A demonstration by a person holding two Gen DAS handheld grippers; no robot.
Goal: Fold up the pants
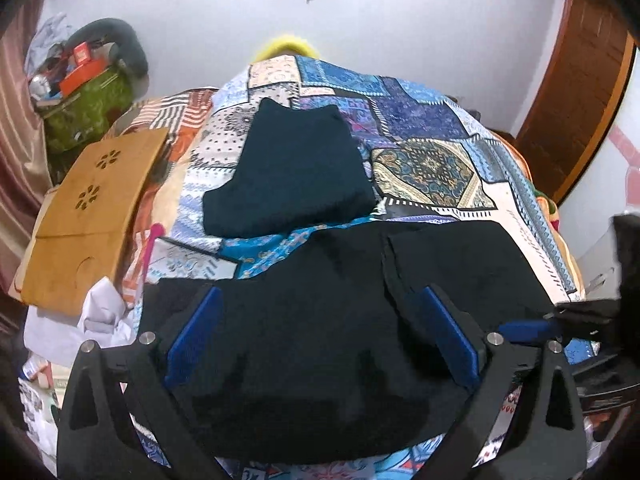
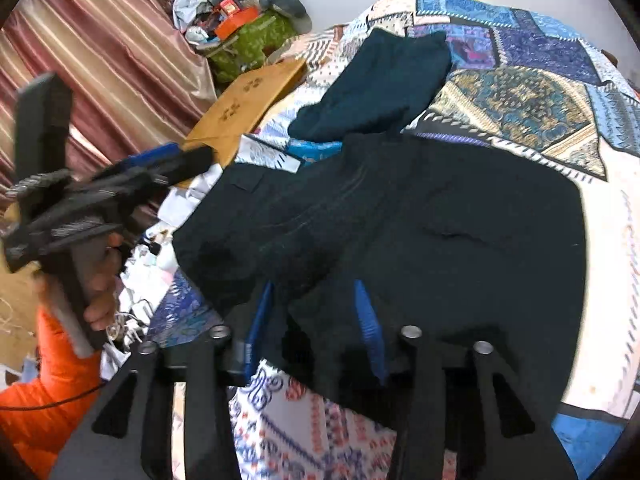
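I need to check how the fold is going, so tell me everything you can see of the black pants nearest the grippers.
The black pants are dark, soft-looking fabric, lying folded over and fairly flat on the patchwork bedspread, with creases and a seam visible. They sit in front of a separate folded dark teal garment. Both the left hand-held gripper and the right hand-held gripper stand open over the near edge, with cloth between the blue pads.

Soft, even light fills both views, and the white wall [image 1: 400, 20] looks washed out. Edges bend and darken in the corners. In the right wrist view the left gripper [image 2: 188, 156], beside the black pants [image 2: 440, 220], is smeared with blur.
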